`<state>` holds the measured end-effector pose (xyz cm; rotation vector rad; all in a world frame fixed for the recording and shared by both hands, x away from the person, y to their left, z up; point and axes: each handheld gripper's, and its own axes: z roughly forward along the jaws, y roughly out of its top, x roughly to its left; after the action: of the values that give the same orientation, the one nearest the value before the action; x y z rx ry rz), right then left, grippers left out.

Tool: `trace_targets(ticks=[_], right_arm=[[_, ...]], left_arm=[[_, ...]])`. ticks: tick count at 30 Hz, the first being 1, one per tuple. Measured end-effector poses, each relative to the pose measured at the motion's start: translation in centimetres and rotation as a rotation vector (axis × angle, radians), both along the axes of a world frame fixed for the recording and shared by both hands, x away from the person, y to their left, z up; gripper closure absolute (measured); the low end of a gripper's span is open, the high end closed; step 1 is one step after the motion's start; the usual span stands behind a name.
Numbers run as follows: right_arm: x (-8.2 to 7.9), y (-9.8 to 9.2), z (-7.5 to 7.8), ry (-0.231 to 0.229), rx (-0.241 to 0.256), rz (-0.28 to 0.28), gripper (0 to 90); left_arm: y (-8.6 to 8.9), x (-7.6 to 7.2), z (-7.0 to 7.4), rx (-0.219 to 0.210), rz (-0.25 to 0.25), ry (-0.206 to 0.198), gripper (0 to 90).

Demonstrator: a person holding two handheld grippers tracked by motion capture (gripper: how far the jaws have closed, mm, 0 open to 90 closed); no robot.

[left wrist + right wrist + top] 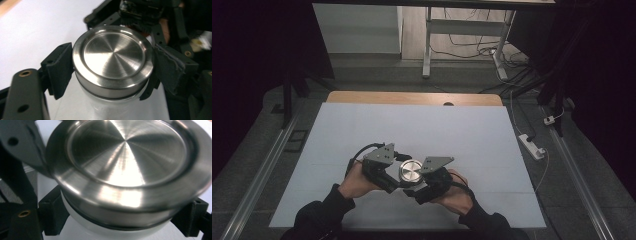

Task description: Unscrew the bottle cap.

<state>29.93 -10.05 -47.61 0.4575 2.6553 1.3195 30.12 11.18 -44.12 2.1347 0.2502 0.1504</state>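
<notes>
From the high view I see my left gripper (398, 172) and my right gripper (416, 181) meeting near the front of the white table (412, 130), with a jar (410, 171) between them. Its round steel lid faces up toward the camera, and my hands come in from the bottom edge, one on each side of it.

In the left gripper view, the steel lid (112, 60) sits on a white jar body (110, 107). My left gripper's (110, 72) two padded jaws press against opposite sides of the lid's rim, so I read it as clamped on the lid. The right gripper's black frame sits just behind the jar.

In the right gripper view, the lid (127, 162) is very close and a little blurred. My right gripper's (122, 220) jaws sit lower, one on each side of the white body (112, 232) just under the lid, touching it as far as I can tell, so it grips the jar body.
</notes>
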Motion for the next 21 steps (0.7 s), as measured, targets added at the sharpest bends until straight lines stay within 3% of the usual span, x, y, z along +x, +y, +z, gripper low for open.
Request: trace_targets(ticks=[5, 7, 10, 11, 13, 16, 21], right_arm=[[0.1, -0.1, 0.0, -0.017, -0.013, -0.076, 15.2], [0.1, -0.1, 0.0, -0.025, -0.014, -0.103, 15.1], [0.1, -0.2, 0.2, -0.029, -0.004, -0.098, 15.1], [0.1, -0.3, 0.2, -0.028, 0.002, -0.086, 15.1], [0.1, -0.3, 0.4, -0.028, 0.013, -0.050, 15.1], [-0.1, -0.2, 0.4, -0.012, 0.020, 0.021, 15.1], [-0.7, 0.4, 0.5, 0.009, 0.028, 0.113, 15.2]], left_arm=[[-1.2, -1.1, 0.0, 0.003, 0.168, -0.006, 20.6], [-1.4, -1.2, 0.0, -0.001, 0.188, -0.005, 20.5], [-0.6, -0.3, 0.6, -0.065, 0.119, 0.071, 14.6], [-0.1, 0.0, 0.8, -0.078, 0.104, 0.077, 10.5], [0.8, 0.6, 1.2, -0.093, 0.020, 0.090, 9.0], [1.4, 0.9, 1.4, -0.054, -0.115, 0.075, 8.9], [0.7, 0.6, 1.2, 0.038, -0.213, 0.033, 9.9]])
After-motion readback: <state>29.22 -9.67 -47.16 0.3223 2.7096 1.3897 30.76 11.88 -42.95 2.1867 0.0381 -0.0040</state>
